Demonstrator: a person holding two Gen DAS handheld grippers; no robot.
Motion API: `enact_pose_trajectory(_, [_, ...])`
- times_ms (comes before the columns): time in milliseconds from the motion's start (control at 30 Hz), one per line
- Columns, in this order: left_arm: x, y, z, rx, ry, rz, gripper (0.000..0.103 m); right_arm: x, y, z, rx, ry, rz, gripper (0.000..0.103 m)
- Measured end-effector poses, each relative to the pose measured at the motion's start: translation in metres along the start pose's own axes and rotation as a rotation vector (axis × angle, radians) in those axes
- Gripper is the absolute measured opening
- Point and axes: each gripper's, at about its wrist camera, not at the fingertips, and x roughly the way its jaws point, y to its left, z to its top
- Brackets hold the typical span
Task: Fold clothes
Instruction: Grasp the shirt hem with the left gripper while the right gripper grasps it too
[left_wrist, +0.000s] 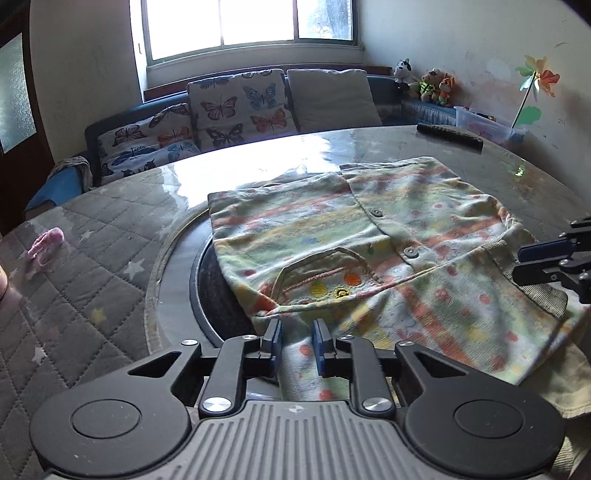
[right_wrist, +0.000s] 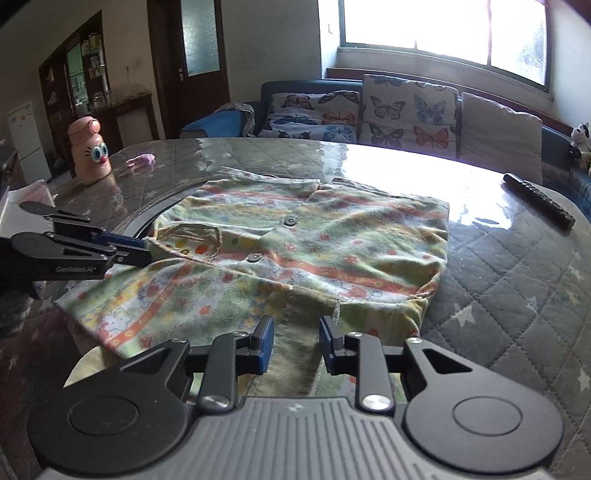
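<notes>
A small patterned child's shirt (left_wrist: 369, 240) with buttons and a front pocket lies partly folded on the round table; it also shows in the right wrist view (right_wrist: 314, 251). My left gripper (left_wrist: 297, 341) is open, its jaws astride the shirt's near hem, with cloth between them. It also shows from the side at the left of the right wrist view (right_wrist: 142, 249). My right gripper (right_wrist: 295, 341) is open over the shirt's near edge, with cloth between the jaws. It shows at the right edge of the left wrist view (left_wrist: 521, 260), beside the ribbed cuff.
A black remote (left_wrist: 448, 136) lies at the table's far right, also in the right wrist view (right_wrist: 539, 203). A pink bottle with a face (right_wrist: 90, 151) and a small pink item (right_wrist: 142, 160) sit far left. A sofa with butterfly cushions (left_wrist: 236, 107) stands behind the table.
</notes>
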Motion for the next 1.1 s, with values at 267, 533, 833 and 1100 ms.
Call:
enact_pose_trajectory(267, [-0.023, -0.014, -0.004, 0.083, -0.022, 0.014, 0.022, -0.017, 0.01, -0.01, -0.084, -0.022, -0.001, 0.027])
enact_pose_trajectory(533, [-0.065, -0.044, -0.033, 0.256, -0.045, -0.017, 0.037, -0.027, 0.018, -0.031, -0.131, -0.003, 0.0, 0.029])
enact_pose_trajectory(833, [-0.079, -0.095, -0.069, 0.534, -0.098, -0.046, 0.055, -0.034, 0.019, -0.032, -0.123, -0.01, 0.004, 0.034])
enact_pose_trajectory(1100, [-0.073, -0.125, -0.074, 0.622, -0.19, -0.118, 0.055, -0.055, 0.014, -0.039, -0.136, -0.002, -0.008, 0.042])
